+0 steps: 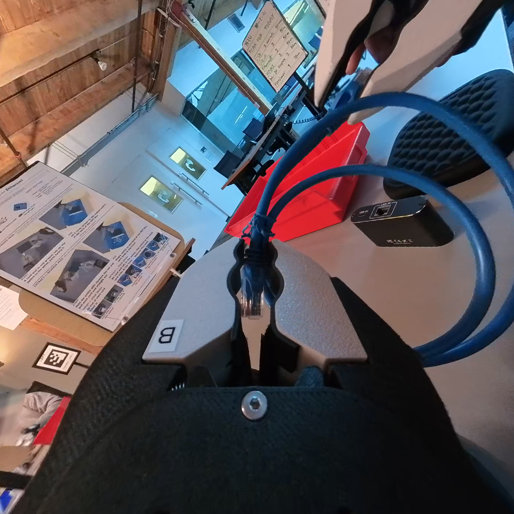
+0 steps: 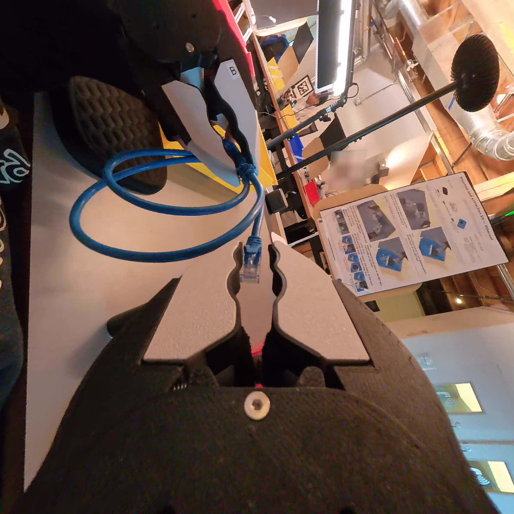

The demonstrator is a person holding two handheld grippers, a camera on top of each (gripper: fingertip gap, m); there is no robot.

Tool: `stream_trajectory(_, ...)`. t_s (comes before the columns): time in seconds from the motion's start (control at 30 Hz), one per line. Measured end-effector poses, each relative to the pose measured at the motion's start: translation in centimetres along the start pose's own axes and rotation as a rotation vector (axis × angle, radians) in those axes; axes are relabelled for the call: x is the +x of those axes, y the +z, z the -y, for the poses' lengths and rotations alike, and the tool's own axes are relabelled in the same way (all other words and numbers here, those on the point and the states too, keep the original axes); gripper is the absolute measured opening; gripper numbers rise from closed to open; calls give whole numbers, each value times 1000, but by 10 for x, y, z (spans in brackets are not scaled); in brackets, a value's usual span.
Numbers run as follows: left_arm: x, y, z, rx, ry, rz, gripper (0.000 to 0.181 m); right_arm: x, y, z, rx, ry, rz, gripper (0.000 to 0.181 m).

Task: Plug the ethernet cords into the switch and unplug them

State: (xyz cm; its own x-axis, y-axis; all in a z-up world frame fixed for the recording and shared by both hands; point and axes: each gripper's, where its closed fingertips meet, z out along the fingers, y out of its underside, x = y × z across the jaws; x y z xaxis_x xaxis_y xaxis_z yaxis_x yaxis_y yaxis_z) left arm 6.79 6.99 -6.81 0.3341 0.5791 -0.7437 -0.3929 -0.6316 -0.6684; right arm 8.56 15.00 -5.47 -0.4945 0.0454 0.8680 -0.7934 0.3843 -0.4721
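Coiled blue ethernet cord (image 1: 459, 222): left gripper (image 1: 254, 267) jaws clamp one plug for insertion; right gripper (image 2: 254, 258) jaws narrowly parted around the other; small black switch (image 1: 403, 222) waiting on pale counter (image 1: 389, 292).

In the left wrist view, the left gripper (image 1: 254, 278) sits at lower centre with a cord plug (image 1: 251, 292) between its fingers. The cord (image 1: 478, 250) loops out to the right over the table (image 1: 361, 292). The switch (image 1: 400, 222) lies on the table at centre right, a bin (image 1: 306, 194) left of it, a textured pad (image 1: 456, 133) above it. The right gripper (image 1: 342, 105) fills the upper right. An instruction board (image 1: 78, 244) stands at left.
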Motion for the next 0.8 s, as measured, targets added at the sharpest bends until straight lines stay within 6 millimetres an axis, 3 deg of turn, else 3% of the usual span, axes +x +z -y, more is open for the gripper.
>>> stream_trajectory(0.8,-4,2,-10,-34,-55,11,15,-12,7,-9,-49,-128,-6,26)
